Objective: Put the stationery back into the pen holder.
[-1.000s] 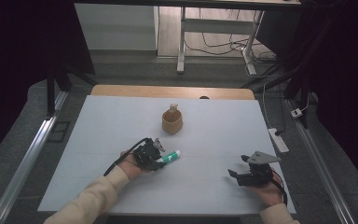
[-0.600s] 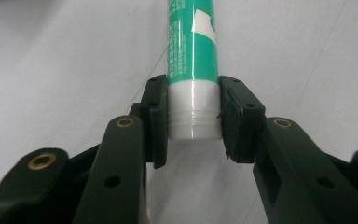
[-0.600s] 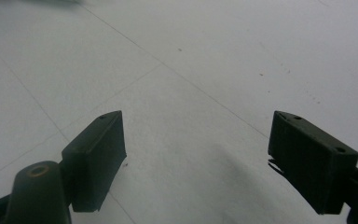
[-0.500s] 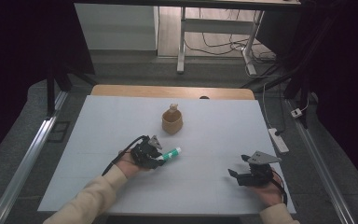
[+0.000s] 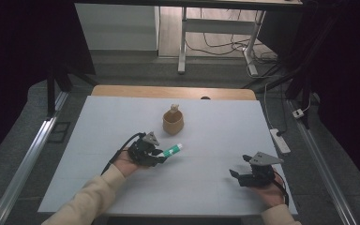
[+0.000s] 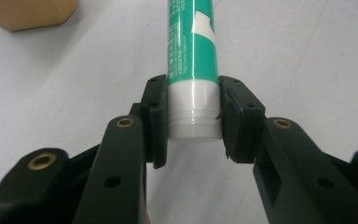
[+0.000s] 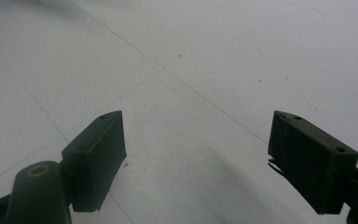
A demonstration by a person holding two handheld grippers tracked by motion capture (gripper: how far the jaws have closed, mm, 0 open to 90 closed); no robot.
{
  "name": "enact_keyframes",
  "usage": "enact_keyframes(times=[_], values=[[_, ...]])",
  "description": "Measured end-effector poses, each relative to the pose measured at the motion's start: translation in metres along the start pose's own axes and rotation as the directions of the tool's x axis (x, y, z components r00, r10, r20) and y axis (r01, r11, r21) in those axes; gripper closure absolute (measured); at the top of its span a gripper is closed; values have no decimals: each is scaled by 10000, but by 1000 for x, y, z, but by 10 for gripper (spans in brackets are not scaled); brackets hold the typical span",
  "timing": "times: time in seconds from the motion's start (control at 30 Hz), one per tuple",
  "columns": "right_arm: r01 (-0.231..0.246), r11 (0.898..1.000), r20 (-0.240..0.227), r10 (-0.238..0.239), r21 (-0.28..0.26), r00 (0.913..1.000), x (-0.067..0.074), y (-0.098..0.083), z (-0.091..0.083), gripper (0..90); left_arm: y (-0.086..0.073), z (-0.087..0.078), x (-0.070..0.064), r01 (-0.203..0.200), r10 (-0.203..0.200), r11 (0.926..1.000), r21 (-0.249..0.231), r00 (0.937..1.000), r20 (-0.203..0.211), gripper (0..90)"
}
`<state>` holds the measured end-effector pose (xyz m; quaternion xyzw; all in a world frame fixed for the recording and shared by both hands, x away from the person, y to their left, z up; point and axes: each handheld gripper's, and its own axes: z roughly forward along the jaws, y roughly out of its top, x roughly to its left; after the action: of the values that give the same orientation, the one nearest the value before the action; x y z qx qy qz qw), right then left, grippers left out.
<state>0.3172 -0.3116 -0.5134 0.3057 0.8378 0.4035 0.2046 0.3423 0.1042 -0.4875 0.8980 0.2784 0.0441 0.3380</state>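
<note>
bench surface lies bare along the near edge, where the right hand-held gripper rests with jaws spread wide on nothing. farther in, the left hand-held gripper clenches the white cap end of a green tube; its own view shows the pads pressing both sides. beyond, apart from the tube, stands a tan cup with open room to the far edge.

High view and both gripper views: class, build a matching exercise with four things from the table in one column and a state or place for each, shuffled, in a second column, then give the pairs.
Column one:
1. left tool
2. right tool
3. green and white tube
4. tan cup

Column two:
A. upright, beyond the tube
B. jaws apart, nothing between
C. closed on a white cap end
D. held at one end

Pairs: 1-C, 2-B, 3-D, 4-A
</note>
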Motion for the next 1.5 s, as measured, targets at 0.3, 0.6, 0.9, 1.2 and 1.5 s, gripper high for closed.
enact_keyframes(times=[0.3, 0.6, 0.9, 1.2, 1.5], values=[[85, 9999, -10, -85, -119, 10000, 2, 2, -1, 190, 3, 1, -2, 24, -20, 9999, -116, 9994, 333, 639], [303, 9991, -36, -304, -298, 9995, 7, 4, -1, 192, 6, 5, -5, -6, 13, 9999, -112, 9980, 627, 639], [515, 9979, -156, -521, -398, 9985, 13, 11, -1, 193, 15, 11, -11, -264, 265, 9996, -19, 9962, 824, 639], [1174, 9921, -400, -1191, -432, 9921, 30, 24, 4, 197, 28, 17, -20, -863, 831, 9957, 325, 9923, 914, 639], [1719, 9843, -816, -1747, -403, 9812, 45, 37, 12, 220, 41, 26, -28, -1344, 1254, 9883, 725, 9852, 1171, 639]])
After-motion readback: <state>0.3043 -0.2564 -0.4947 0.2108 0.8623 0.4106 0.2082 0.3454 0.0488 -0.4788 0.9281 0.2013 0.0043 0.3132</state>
